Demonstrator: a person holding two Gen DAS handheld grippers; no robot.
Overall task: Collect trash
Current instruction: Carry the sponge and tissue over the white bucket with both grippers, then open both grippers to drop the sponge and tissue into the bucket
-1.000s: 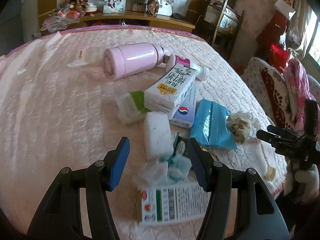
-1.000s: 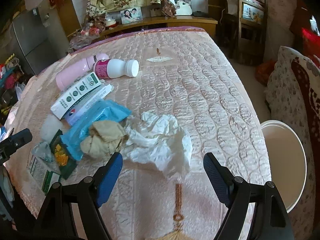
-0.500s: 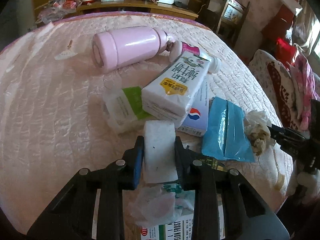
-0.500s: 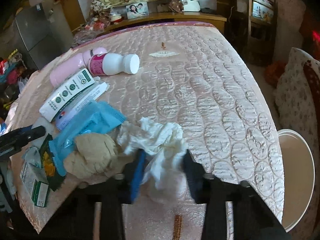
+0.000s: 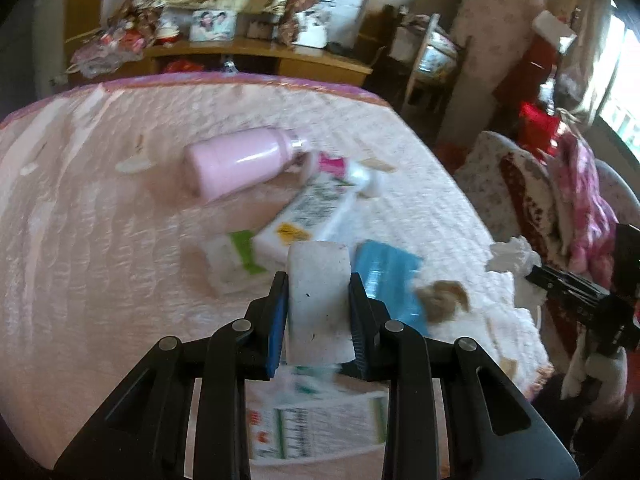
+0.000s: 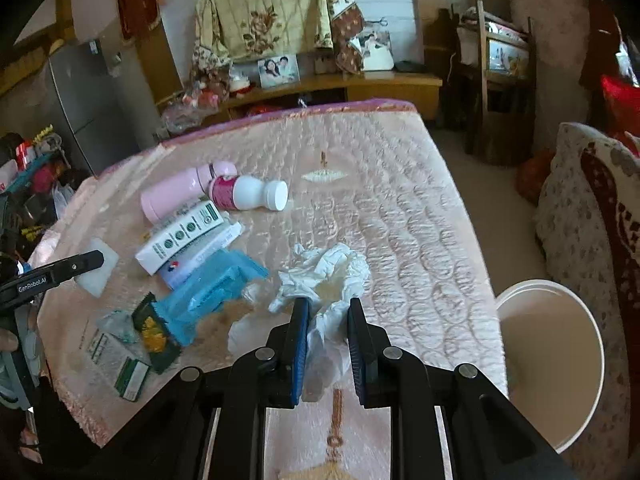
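Note:
My left gripper (image 5: 318, 284) is shut on a white foam block (image 5: 318, 300) and holds it above the bed; the block also shows in the right wrist view (image 6: 98, 266). My right gripper (image 6: 326, 312) is shut on a crumpled white tissue (image 6: 324, 276), lifted a little off the quilt. Left on the bed are a blue wrapper (image 6: 216, 288), a brown crumpled wad (image 5: 440, 300), a dark snack wrapper (image 6: 154, 332) and a green-and-white medicine box (image 5: 320, 426). A white bin (image 6: 548, 360) stands on the floor right of the bed.
A pink flask (image 6: 184, 196), a white bottle with pink label (image 6: 248, 194), a white toothpaste box (image 6: 180, 236) and a tissue pack (image 5: 232, 260) lie on the pink quilted bed (image 6: 400, 220). A patterned armchair (image 6: 592, 220) stands to the right. A wooden shelf is behind.
Both grippers closed, the left on the foam block and the right on the tissue, and both have lifted their loads up from the bed. The brown wad is uncovered.

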